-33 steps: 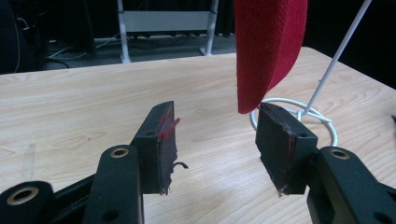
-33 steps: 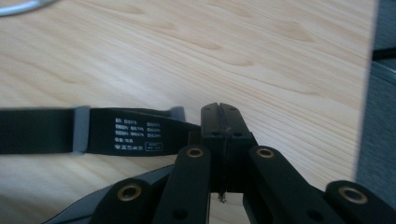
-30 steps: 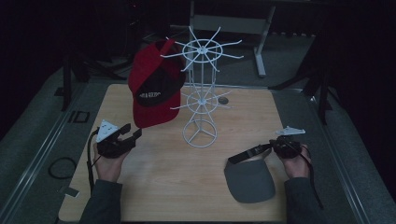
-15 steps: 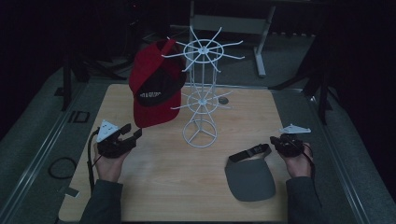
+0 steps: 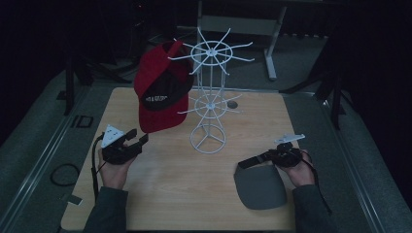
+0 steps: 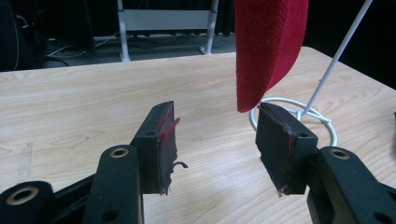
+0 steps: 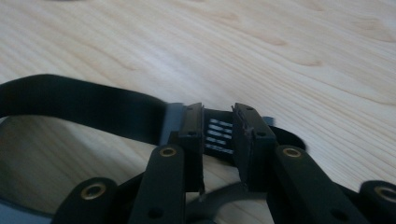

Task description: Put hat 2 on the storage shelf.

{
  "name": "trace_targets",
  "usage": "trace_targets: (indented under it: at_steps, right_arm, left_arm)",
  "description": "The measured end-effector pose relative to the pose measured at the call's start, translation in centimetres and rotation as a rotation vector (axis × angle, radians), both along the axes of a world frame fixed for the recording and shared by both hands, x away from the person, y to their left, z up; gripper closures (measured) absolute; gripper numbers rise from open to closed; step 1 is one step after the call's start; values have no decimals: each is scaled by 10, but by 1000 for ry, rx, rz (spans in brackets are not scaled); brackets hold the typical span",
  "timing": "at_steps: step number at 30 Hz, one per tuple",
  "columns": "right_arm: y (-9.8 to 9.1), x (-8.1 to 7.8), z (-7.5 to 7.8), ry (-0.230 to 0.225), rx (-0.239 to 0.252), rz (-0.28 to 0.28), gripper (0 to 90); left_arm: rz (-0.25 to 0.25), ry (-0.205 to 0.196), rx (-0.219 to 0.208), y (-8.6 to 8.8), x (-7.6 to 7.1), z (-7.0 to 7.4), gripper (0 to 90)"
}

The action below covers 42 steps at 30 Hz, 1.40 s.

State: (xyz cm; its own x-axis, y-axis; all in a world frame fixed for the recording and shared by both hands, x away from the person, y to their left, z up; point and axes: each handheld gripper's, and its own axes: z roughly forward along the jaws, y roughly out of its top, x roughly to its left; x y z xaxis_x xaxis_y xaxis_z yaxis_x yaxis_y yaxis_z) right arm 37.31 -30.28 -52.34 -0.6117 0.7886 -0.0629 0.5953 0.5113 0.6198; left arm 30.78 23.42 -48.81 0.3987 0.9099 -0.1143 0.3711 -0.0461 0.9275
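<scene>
The person wears dark grey long sleeves [image 5: 108, 209] that reach to the wrists. Each hand grips a black tool, the left gripper [image 5: 133, 139] and the right gripper [image 5: 250, 162], each topped by a pale grey three-cornered plate [image 5: 112, 134] and trailing a thin black cable [image 5: 94, 170]. Brass-ringed screw holes [image 6: 119, 152] dot the black arms, and the worn left pads [image 6: 164, 140] carry red smears.

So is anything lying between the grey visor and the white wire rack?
Nothing visible. The grey visor lies flat by the right gripper, with only bare table between it and the white wire rack. The red cap hangs on the rack's far-left side.
</scene>
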Motion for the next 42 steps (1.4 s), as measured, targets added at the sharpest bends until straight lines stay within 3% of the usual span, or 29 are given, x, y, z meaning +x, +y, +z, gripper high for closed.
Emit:
trace_targets:
  at_steps: [4, 11, 17, 25, 33, 36, 42]
  right_arm:
    - [5, 4, -4, 46, -21, 32, 712]
    - [8, 9, -5, 88, -46, 74, 694]
    - [14, 15, -8, 102, -92, 73, 600]
    - [20, 24, -12, 125, -119, 70, 471]
    - [21, 34, -11, 142, -131, 68, 458]
    - [23, 38, -11, 157, -136, 81, 446]
    - [23, 41, -11, 202, -127, 52, 441]
  left_arm:
    - [4, -3, -6, 1, 0, 0, 481]
    - [3, -4, -5, 0, 0, 0, 480]
    - [4, -3, -4, 0, 0, 0, 476]
    - [6, -4, -4, 1, 0, 0, 474]
    - [6, -3, -3, 1, 0, 0, 473]
    - [5, -3, -2, 0, 0, 0, 473]
    - [7, -6, -6, 1, -1, 1, 472]
